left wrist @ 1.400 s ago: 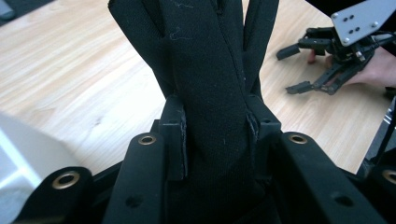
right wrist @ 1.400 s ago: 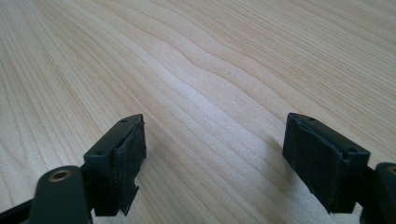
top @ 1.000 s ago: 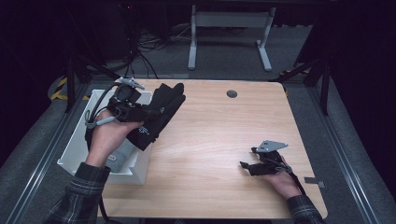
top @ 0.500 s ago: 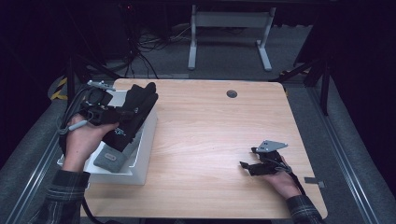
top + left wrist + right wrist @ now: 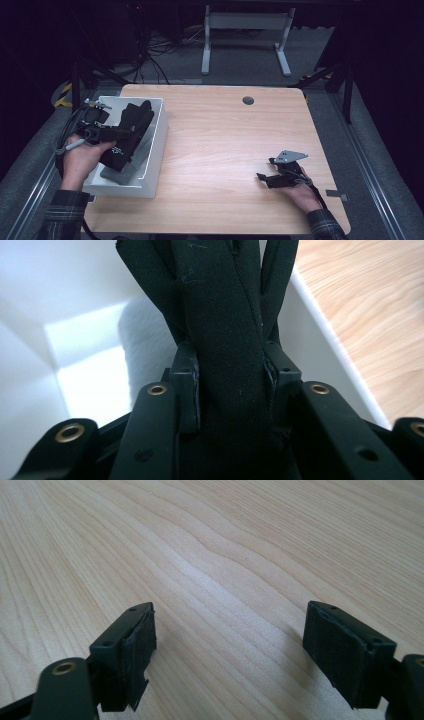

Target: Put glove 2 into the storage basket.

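At the lower right of the high view the right gripper (image 5: 267, 176) lay low on the wooden worktop (image 5: 225, 150), near its right edge, and its jaw gap was hard to judge from there. The right gripper view settled it: the right gripper (image 5: 227, 650) stood wide apart over bare wood grain with nothing between its jaws.

At the left of the high view the left gripper (image 5: 112, 134) held a black fabric item (image 5: 129, 134) above a white bin (image 5: 159, 135) at the worktop's left edge, with a grey object (image 5: 120, 170) lying inside the bin. The left gripper view showed what the high view hid: the pads (image 5: 187, 390) pinched the black fabric item (image 5: 220, 340) tight, the bin's white wall (image 5: 320, 330) close beside it at right.

Between bin and right gripper the worktop lay open; a dark round grommet (image 5: 248, 100) sat near the far edge.
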Action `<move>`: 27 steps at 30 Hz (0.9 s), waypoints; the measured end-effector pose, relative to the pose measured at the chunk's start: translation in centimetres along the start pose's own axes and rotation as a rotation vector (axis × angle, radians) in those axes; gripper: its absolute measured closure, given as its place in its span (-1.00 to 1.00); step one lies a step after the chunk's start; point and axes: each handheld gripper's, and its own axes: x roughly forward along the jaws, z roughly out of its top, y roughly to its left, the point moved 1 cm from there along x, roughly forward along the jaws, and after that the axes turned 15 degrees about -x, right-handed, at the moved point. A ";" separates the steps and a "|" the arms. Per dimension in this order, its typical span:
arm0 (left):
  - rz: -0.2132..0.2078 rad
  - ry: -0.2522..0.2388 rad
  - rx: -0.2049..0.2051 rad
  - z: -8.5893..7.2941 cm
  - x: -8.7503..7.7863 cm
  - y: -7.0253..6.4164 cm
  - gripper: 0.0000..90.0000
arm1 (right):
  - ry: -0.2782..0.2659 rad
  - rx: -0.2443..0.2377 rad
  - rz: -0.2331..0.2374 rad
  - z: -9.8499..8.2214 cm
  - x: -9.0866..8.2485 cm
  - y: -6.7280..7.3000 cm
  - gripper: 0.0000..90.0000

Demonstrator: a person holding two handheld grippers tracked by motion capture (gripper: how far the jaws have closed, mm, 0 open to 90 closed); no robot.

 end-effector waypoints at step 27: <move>0.170 0.070 -0.047 -1.3 5.9 3.5 -0.32 | 0.000 0.000 0.000 0.0 0.0 0.0 -0.52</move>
